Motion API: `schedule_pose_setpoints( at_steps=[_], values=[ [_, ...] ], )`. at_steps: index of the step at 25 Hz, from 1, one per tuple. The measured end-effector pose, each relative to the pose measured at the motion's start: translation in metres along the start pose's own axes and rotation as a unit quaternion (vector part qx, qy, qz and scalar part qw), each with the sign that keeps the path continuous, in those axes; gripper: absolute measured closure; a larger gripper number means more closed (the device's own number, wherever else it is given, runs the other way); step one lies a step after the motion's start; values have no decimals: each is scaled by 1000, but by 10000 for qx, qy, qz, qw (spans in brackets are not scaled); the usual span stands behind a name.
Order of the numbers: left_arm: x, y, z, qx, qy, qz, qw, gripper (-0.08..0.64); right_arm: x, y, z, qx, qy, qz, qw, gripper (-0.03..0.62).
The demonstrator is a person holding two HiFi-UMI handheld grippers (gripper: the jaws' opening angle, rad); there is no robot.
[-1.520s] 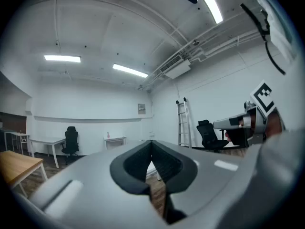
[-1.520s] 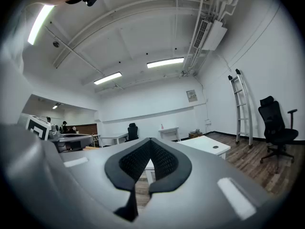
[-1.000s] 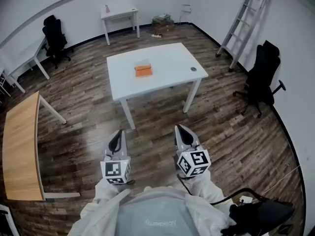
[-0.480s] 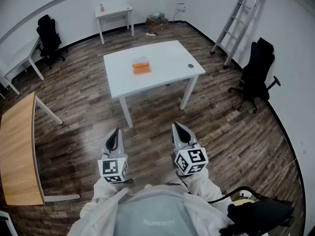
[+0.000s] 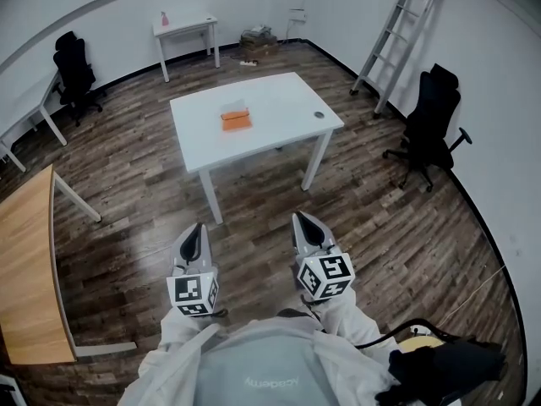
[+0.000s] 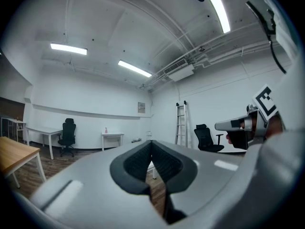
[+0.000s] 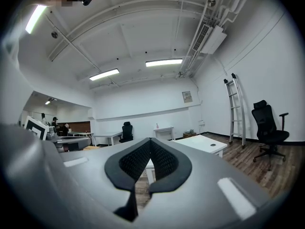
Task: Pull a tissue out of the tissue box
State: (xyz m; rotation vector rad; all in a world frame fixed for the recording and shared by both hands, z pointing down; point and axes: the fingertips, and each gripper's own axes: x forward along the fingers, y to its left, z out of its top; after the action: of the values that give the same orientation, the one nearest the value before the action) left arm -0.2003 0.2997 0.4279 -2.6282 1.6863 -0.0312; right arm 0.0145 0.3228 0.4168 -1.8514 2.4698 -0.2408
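An orange tissue box (image 5: pixel 236 119) with a white tissue sticking out of its top lies near the middle of a white table (image 5: pixel 287 129), far ahead of me. My left gripper (image 5: pixel 198 228) and right gripper (image 5: pixel 303 219) are held side by side over the wooden floor, well short of the table, and point level toward it. Both are shut with nothing between the pads, as seen on the left gripper (image 6: pixel 151 143) and the right gripper (image 7: pixel 150 140) in their own views. The right gripper view shows the white table (image 7: pixel 206 142). I cannot see the box in either gripper view.
A ladder (image 5: pixel 391 42) leans on the right wall beside a black office chair (image 5: pixel 427 129). A wooden desk (image 5: pixel 25 269) stands at the left. A small white table (image 5: pixel 184 29) and another black chair (image 5: pixel 71 68) stand at the back. A small dark disc (image 5: pixel 319 115) lies on the table.
In the head view the table and the box have slid a little up and to the left. Both grippers stay shut and side by side.
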Motion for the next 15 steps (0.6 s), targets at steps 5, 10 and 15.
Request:
schedule_pose_setpoints(
  at_steps=[5, 10, 15],
  values=[
    [0, -5, -4, -6, 38, -155, 9999, 560, -10, -2, -4, 24, 20, -168, 9999, 591],
    [5, -12, -10, -20, 87, -278, 9996, 560, -13, -10, -10, 79, 95, -295, 9995, 591],
    [10, -9, -15, -30, 153, -226, 9996, 560, -3, -13, -16, 152, 143, -264, 9994, 591]
  ],
)
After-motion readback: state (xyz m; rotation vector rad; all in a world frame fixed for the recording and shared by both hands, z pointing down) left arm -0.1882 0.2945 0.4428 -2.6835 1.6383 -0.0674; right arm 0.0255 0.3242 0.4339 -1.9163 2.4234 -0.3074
